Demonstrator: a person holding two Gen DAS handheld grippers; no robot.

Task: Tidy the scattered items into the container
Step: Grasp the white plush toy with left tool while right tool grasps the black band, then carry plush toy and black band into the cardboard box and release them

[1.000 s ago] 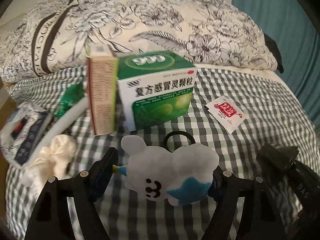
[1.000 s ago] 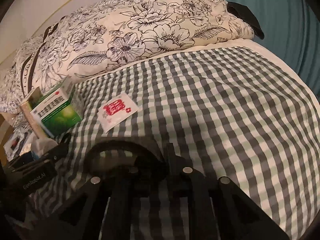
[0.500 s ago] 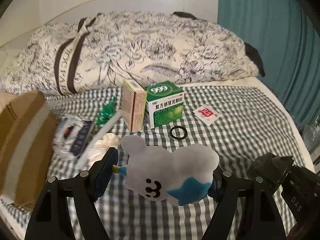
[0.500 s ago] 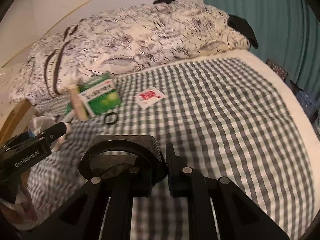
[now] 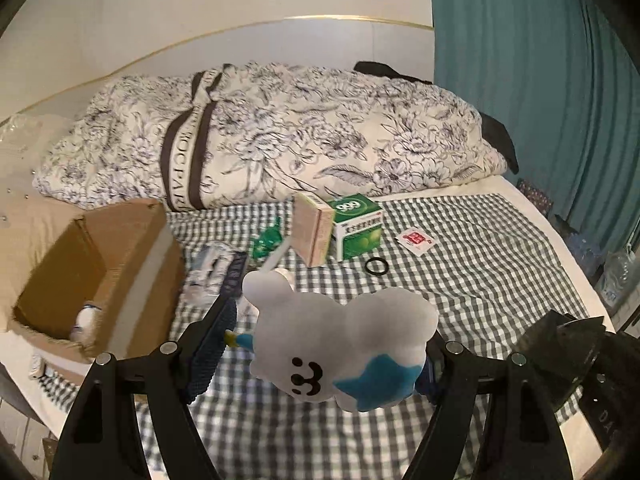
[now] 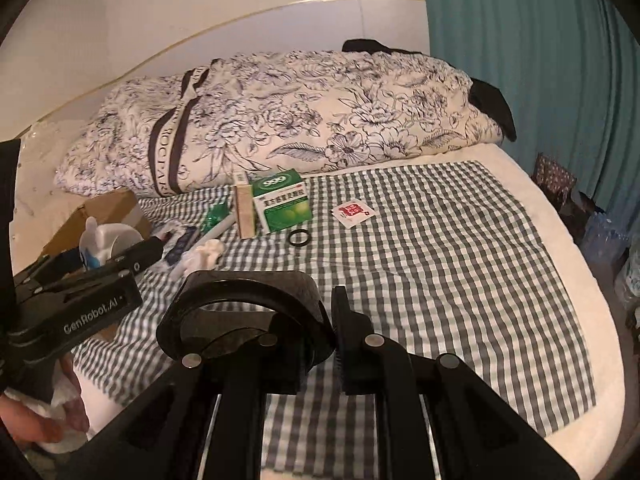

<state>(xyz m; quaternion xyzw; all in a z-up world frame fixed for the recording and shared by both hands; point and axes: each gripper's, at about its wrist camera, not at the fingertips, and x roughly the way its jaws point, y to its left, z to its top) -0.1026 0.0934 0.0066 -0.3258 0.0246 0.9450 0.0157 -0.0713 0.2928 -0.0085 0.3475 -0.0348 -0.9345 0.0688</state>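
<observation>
Left gripper (image 5: 324,356) is clamping white plush toy (image 5: 344,344) between its pads, above checked bedsheet (image 5: 460,280); right gripper (image 6: 334,332) is pinching black ring holder (image 6: 244,316), which is sitting left of its fingertips

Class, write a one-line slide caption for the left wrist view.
Left gripper holds a white-and-blue plush toy above the checked bedsheet, with an open brown cardboard box at left.
</observation>
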